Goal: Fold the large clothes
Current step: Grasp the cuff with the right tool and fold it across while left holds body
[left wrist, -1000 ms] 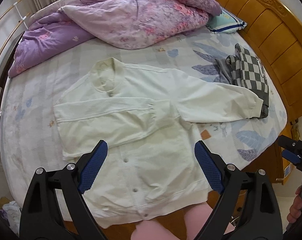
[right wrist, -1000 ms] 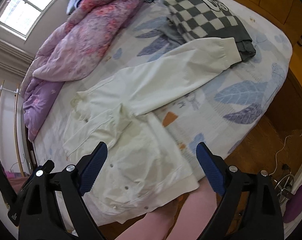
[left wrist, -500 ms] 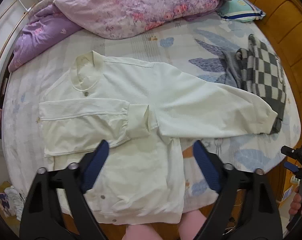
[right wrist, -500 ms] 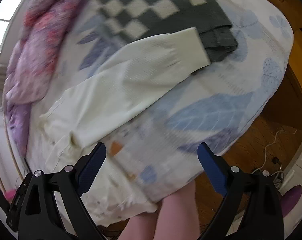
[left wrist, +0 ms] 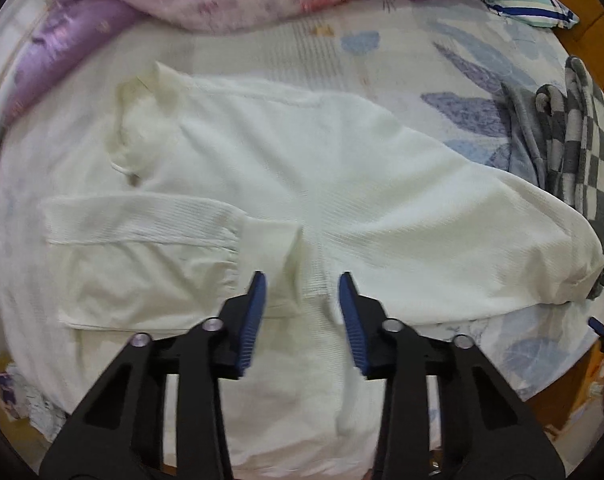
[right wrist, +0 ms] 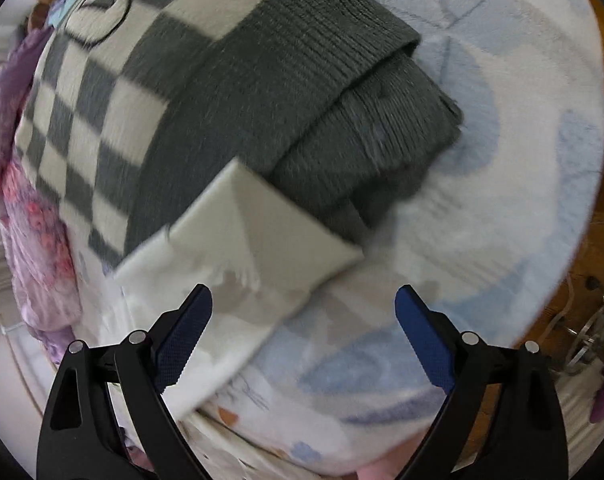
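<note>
The white jacket is being spread on the bed. The left tool is closing over its middle; the right tool, released, is being held nearest the outstretched sleeve's cuff.

Right gripper at bottom of frame, jaws wide apart, nothing between the pads. White cuff at centre, its tip lying on the checkered sweater above. Sheet fills the right side.
</note>
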`<state>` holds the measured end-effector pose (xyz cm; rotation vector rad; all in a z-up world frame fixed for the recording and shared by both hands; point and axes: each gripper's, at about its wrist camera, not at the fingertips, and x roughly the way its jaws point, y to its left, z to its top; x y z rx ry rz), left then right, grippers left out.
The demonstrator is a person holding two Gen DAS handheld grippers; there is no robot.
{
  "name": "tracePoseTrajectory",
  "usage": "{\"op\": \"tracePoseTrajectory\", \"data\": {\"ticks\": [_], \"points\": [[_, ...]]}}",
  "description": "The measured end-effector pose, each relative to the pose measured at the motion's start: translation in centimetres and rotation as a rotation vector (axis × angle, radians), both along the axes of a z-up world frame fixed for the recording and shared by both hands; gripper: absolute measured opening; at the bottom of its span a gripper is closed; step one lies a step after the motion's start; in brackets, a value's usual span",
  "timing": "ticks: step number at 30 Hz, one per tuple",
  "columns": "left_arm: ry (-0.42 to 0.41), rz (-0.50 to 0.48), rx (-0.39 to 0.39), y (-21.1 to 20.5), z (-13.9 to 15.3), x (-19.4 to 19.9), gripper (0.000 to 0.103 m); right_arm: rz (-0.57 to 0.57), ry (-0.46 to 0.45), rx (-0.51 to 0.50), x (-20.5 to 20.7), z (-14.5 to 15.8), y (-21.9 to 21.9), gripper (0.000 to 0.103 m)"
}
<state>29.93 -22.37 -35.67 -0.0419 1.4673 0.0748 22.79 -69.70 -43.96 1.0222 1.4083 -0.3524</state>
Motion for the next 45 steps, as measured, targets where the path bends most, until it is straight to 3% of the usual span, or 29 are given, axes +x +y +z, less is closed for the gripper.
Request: {"op": "tracePoseTrajectory", "data": {"ticks": [1,2,4,9,11,14,15,16,18,22,28,32,39,45], "points": [[0.008,-0.004,-0.057,0.1,-1.0,0.1,0.022,0.003,-0.027,0.009,0.1,-0.2,-0.1,0.089],[0.011,-0.011,-0.066,0.1,-1.7,0.2,0.022,0.018,-0.073,0.025,0.3,-0.5,-0.2,0.089],[0.022,-0.035,-0.03,-0.1,-3.2,0.5,0.021,0.045,-0.137,0.036,0.6,-1.1,-0.3,0.089],[0.054,-0.058,-0.029,0.2,-7.2,1.3,0.021,0.035,-0.17,0.058,0.7,-2.8,-0.6,0.09],[0.072,-0.055,-0.026,0.4,-8.7,1.7,0.021,0.033,-0.176,0.046,0.5,-2.9,-0.6,0.083],[0.1,-0.06,-0.037,0.6,-10.9,2.4,0.019,0.083,-0.131,-0.023,0.3,-2.1,-0.3,0.044],[0.102,-0.065,-0.041,0.6,-11.2,2.6,0.019,0.098,-0.125,-0.036,0.2,-1.6,0.1,0.027],[0.1,-0.075,-0.041,0.5,-11.5,2.8,0.019,0.103,-0.137,-0.039,-0.2,-0.9,0.4,0.017],[0.095,-0.076,-0.042,0.4,-11.9,3.1,0.019,0.091,-0.178,-0.021,-0.7,0.3,0.9,0.009],[0.104,-0.076,-0.047,0.3,-12.6,3.3,0.018,0.081,-0.235,0.0,-0.9,3.2,2.5,0.007],[0.101,-0.088,-0.093,1.1,-12.9,3.6,0.019,0.114,-0.405,0.036,0.4,10.3,6.5,0.007],[0.091,-0.088,-0.116,2.2,-12.7,3.4,0.019,0.203,-0.513,0.081,2.4,15.0,11.2,0.007],[0.045,-0.071,-0.202,4.9,-13.2,2.8,0.019,0.372,-0.687,0.182,6.0,22.6,22.7,0.007],[0.017,-0.043,-0.299,7.3,-12.5,1.7,0.018,0.534,-0.747,0.303,8.6,25.2,34.4,0.007]]}}
